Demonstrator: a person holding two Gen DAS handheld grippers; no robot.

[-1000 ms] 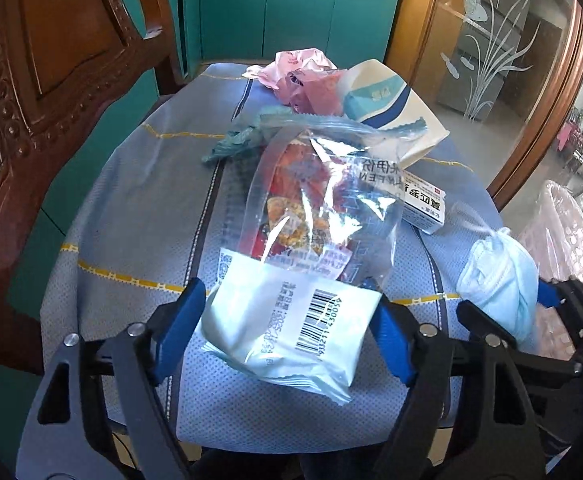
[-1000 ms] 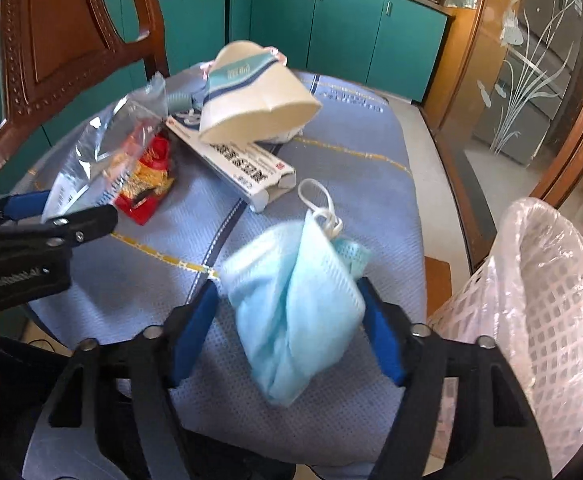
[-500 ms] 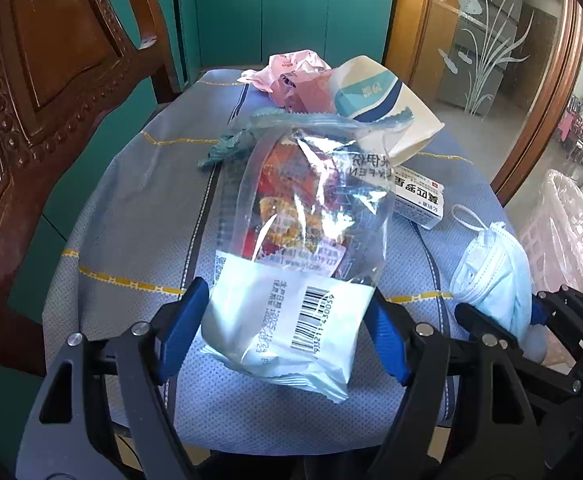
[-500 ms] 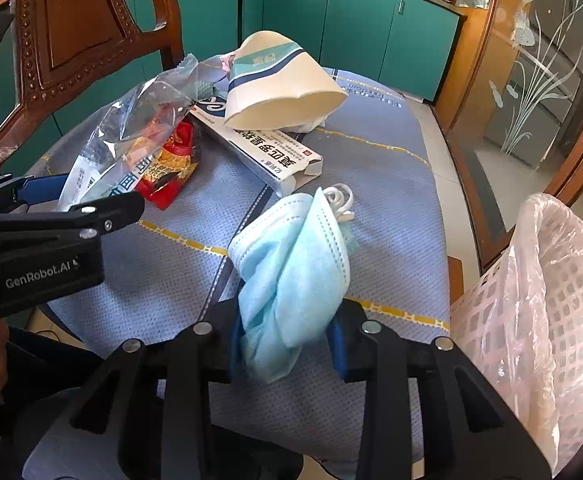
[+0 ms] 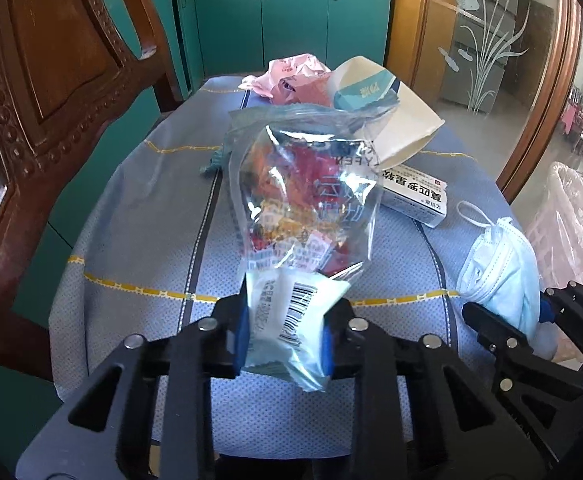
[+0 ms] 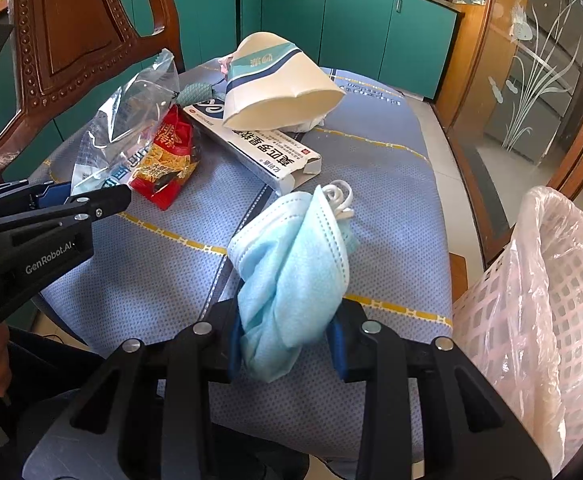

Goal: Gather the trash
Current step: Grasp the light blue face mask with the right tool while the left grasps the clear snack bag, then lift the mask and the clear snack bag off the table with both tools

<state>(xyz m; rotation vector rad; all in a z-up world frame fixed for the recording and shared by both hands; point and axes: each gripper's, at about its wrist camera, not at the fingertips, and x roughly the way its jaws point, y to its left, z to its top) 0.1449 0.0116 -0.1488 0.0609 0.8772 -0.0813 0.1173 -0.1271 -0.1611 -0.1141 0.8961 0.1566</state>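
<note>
My left gripper point(image 5: 285, 336) is shut on the white barcoded end of a clear plastic bag point(image 5: 311, 208) and holds it up over the blue table point(image 5: 139, 240). The bag also shows in the right wrist view point(image 6: 127, 128), next to a red snack packet point(image 6: 167, 160). My right gripper point(image 6: 287, 342) is shut on a crumpled blue face mask point(image 6: 295, 264), lifted above the table's near right side. The mask also shows in the left wrist view point(image 5: 503, 268). A pink bin lined with clear plastic point(image 6: 551, 300) stands just right of the table.
A crushed paper cup point(image 6: 279, 84), a white medicine box point(image 6: 259, 148), a teal wrapper point(image 6: 195, 94) and pink crumpled paper point(image 5: 291, 76) lie on the far half of the table. A carved wooden chair point(image 5: 51, 80) stands at the left. Teal cabinets are behind.
Both grippers closed: the right on the mask first, then the left on the plastic bag. Both items are now lifted off the table.
</note>
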